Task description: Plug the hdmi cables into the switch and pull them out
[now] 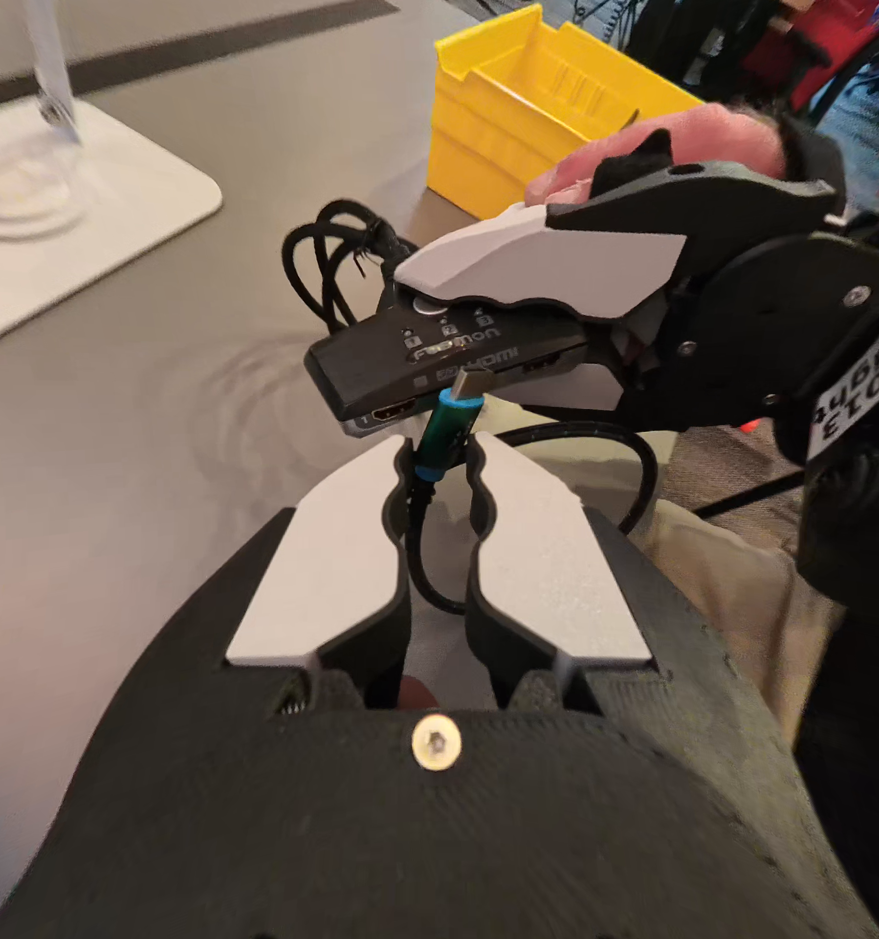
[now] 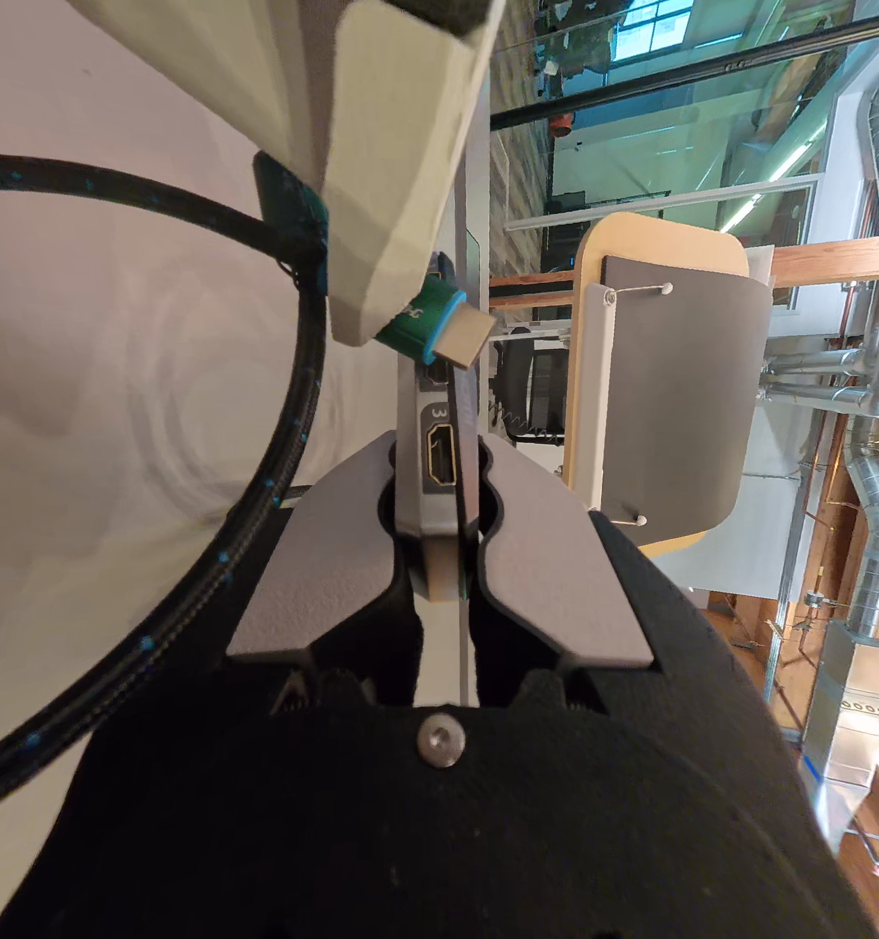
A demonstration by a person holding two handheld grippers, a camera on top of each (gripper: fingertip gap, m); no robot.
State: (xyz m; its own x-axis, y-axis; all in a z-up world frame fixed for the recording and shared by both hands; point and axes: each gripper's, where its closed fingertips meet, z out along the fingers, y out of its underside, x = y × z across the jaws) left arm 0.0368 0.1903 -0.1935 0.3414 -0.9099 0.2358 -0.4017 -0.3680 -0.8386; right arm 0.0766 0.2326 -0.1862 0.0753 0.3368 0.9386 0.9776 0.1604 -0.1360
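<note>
The HDMI plug [image 1: 455, 414], a green shell with blue bands and a bare metal tip, sits just off the switch [image 1: 427, 366], its tip against the port face beside the middle opening but not seated in it; in the right wrist view the tip stands clear in front of the ports and tilted. The left gripper [image 1: 437, 457] has its fingers closed on the plug's rear end, where the braided black cable [image 2: 254, 533] leaves and loops away under the switch. The switch, a flat black box with a row of ports along one edge, is held off the table [image 1: 122, 457] by the right gripper [image 2: 437, 488], whose fingers are clamped narrowly across the box's thin body near the outer port. The switch's own black lead [image 1: 325, 264] is bundled behind it, and a yellow bin [image 1: 518, 117] and a white stand base [image 1: 72, 203] sit farther off on the table. This looks like the insertion step, though a plug just pulled free would look the same. Going in calls for squaring the plug to the port, lining up its tip, then pushing straight while the right gripper braces the box.
</note>
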